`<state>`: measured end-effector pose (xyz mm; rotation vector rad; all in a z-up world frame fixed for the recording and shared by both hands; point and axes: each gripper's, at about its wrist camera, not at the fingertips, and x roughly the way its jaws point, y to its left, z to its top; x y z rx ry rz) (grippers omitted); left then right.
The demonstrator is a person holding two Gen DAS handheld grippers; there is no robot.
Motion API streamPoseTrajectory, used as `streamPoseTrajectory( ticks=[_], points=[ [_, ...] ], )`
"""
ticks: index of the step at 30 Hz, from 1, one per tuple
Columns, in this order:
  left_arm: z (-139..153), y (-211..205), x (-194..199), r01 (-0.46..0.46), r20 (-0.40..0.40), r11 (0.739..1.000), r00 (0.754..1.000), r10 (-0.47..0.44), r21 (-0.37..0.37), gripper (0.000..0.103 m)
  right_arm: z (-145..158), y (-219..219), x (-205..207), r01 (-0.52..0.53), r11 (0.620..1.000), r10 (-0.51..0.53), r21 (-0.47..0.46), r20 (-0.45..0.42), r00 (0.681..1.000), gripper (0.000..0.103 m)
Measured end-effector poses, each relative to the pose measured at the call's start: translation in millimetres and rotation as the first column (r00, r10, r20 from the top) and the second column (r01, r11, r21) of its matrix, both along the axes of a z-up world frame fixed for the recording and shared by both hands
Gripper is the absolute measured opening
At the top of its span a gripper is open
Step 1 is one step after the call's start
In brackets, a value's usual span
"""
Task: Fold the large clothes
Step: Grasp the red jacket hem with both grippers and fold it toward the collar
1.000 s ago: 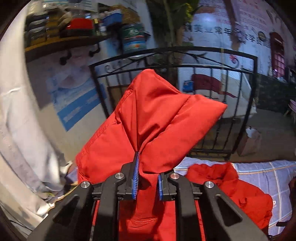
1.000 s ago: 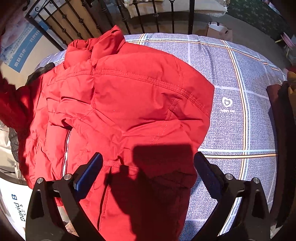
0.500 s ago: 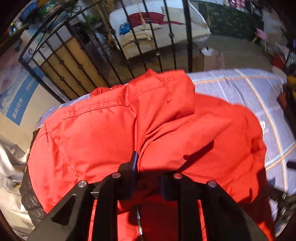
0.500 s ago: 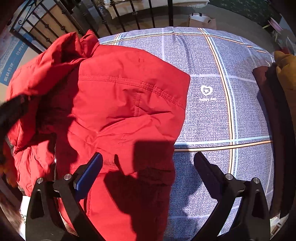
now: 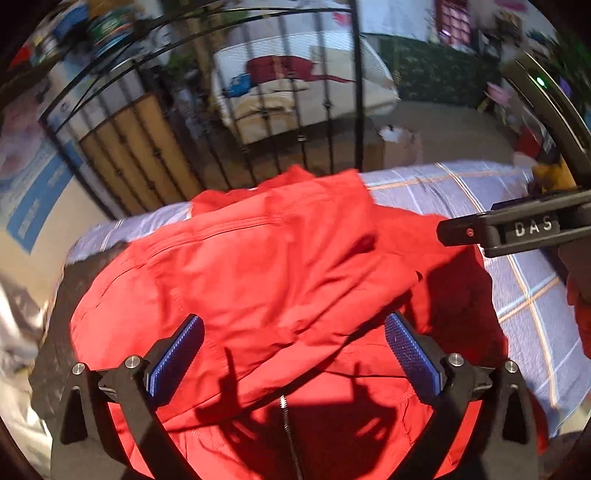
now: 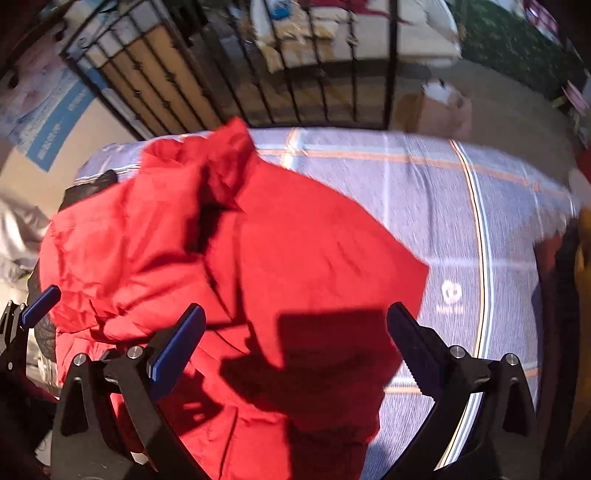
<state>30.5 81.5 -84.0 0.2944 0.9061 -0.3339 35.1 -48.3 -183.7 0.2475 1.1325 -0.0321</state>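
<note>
Red jacket [image 5: 258,280] heaped on the checked bedspread [image 6: 461,221], one fold laid over. Left gripper [image 5: 293,354] opening wide, nothing pinched; right gripper [image 6: 295,347] spread, empty. Next, probably: grip another edge.

The red jacket [image 5: 258,280] runs off the bottom edge in both views, so its lower part is out of sight. It covers much of the bed [image 6: 461,221] under it. A dark thing [image 6: 88,186] peeks out from behind the jacket, too hidden to name. Both pictures are blurry. The shelf things [image 5: 107,26] behind the black iron fence [image 5: 258,122] are just smears. The little white mark [image 6: 451,295] on the bedcover is too fuzzy to read.
</note>
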Motion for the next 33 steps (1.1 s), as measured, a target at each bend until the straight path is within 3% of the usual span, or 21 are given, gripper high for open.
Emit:
streamPoseTrajectory(
  ticks=[3, 7, 9, 12, 15, 17, 24, 33],
  points=[
    [5, 42, 12, -0.117, -0.021, 0.992, 0.993, 0.116, -0.041, 0.096, 15, 35, 17, -0.141, 0.989, 0.143, -0.030, 0.048, 0.989, 0.097],
    [5, 90, 32, -0.253, 0.021, 0.967, 0.967, 0.253, 0.024, 0.094, 12, 87, 35, -0.318, 0.945, 0.322, -0.070, 0.053, 0.945, 0.097],
    [4, 109, 43, -0.295, 0.026, 0.955, 0.955, 0.294, 0.033, 0.094, 7, 113, 42, -0.393, 0.914, 0.399, -0.103, 0.043, 0.916, 0.097],
    [-12, 128, 70, -0.301, -0.039, 0.953, 0.953, 0.302, 0.030, 0.096, -14, 147, 57, -0.482, 0.859, 0.489, -0.175, -0.003, 0.872, 0.097],
    [-42, 132, 98, -0.272, -0.120, 0.961, 0.953, 0.277, 0.054, 0.098, -47, 153, 76, -0.488, 0.841, 0.478, -0.234, -0.102, 0.872, 0.097],
    [-60, 131, 119, -0.274, -0.160, 0.960, 0.946, 0.281, 0.065, 0.098, -66, 146, 89, -0.473, 0.859, 0.449, -0.196, -0.156, 0.880, 0.097],
    [-116, 117, 158, -0.276, -0.326, 0.957, 0.900, 0.291, 0.091, 0.099, -94, 128, 109, -0.429, 0.890, 0.392, -0.157, -0.217, 0.894, 0.097],
    [-130, 116, 155, -0.261, -0.348, 0.960, 0.894, 0.282, 0.106, 0.098, -107, 141, 107, -0.422, 0.880, 0.367, -0.216, -0.253, 0.895, 0.097]
  ],
)
